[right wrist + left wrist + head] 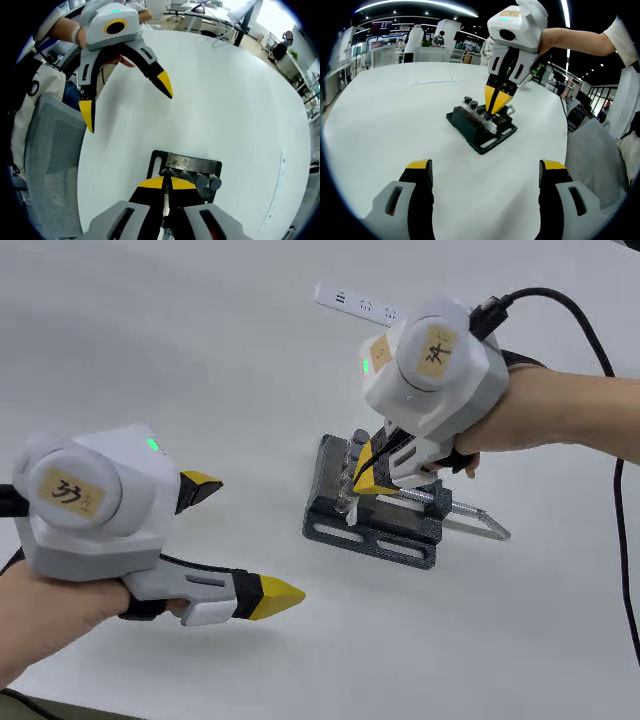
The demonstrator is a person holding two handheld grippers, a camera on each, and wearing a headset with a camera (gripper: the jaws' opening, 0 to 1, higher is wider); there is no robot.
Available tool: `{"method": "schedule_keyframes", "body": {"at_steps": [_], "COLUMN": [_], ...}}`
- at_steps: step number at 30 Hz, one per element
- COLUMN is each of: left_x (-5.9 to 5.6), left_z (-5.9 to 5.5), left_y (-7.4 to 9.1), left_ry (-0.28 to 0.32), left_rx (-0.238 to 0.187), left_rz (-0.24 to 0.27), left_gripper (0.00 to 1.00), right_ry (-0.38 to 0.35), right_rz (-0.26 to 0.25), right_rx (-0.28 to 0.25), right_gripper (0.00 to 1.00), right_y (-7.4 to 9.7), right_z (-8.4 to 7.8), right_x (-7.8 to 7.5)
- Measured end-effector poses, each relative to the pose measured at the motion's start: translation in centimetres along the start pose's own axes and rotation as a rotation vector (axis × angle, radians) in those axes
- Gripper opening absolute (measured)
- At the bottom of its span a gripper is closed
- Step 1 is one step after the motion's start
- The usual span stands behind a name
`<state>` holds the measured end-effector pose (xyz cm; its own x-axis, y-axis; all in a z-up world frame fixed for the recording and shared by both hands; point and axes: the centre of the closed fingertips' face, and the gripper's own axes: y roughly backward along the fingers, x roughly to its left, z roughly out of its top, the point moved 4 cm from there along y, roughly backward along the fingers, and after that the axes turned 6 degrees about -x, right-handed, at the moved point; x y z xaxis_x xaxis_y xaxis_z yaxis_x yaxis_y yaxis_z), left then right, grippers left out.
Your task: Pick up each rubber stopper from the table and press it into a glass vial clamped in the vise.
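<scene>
Two grippers work over a white table (150, 340).

**Head view.** The left gripper (240, 538) hangs at lower left, jaws spread wide and empty, well apart from the vise (372, 525). The right gripper (368, 478) points down onto the top of the vise, its yellow tips drawn together. What lies between them is hidden. A black cable (590, 340) runs from it, and a white strip (357, 305) lies beyond.

**Left gripper view.** The left gripper (485, 167) has its jaws standing apart, with bare table between them. Ahead, the right gripper (497, 102) points down at the row of vials (475, 111) held in the vise (480, 132). Dark stoppers (468, 100) cap the vials beside its tips.

**Right gripper view.** The right gripper (166, 183) has its tips all but touching, over one end of the row. Whether a stopper is pinched there cannot be told. Two stoppers (201, 180) sit in vials just beside the tips, in the vise (192, 162). The left gripper (127, 102) stands open farther off.

**Handling (judgement).** A stopper is probably light, soft and grippy, and yields when squeezed. It is best held by its sides near the wide top, leaving the narrow end free to enter. The vials are thin glass, stiff but fragile, so the press should go straight down the neck, with no sideways load.
</scene>
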<state>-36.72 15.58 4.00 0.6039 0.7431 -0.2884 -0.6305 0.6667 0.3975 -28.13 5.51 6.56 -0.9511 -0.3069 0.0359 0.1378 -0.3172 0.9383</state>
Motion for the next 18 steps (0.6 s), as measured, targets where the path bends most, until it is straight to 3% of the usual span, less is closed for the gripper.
{"method": "schedule_keyframes", "body": {"at_steps": [9,18], "left_x": [0.23,0.41], "left_z": [0.14,-0.38], "left_y": [-0.15,-0.03], "left_ry": [0.005,0.022], "left_rx": [-0.003,-0.005], "left_rz": [-0.003,0.004], "left_gripper": [0.86,0.86], "right_ry": [-0.054,-0.074], "right_rz": [0.001,0.010], "right_rx": [-0.004,0.038], "right_gripper": [0.00,0.00], "right_y": [0.00,-0.11], "right_z": [-0.08,-0.14], "right_x": [-0.22,-0.36]}}
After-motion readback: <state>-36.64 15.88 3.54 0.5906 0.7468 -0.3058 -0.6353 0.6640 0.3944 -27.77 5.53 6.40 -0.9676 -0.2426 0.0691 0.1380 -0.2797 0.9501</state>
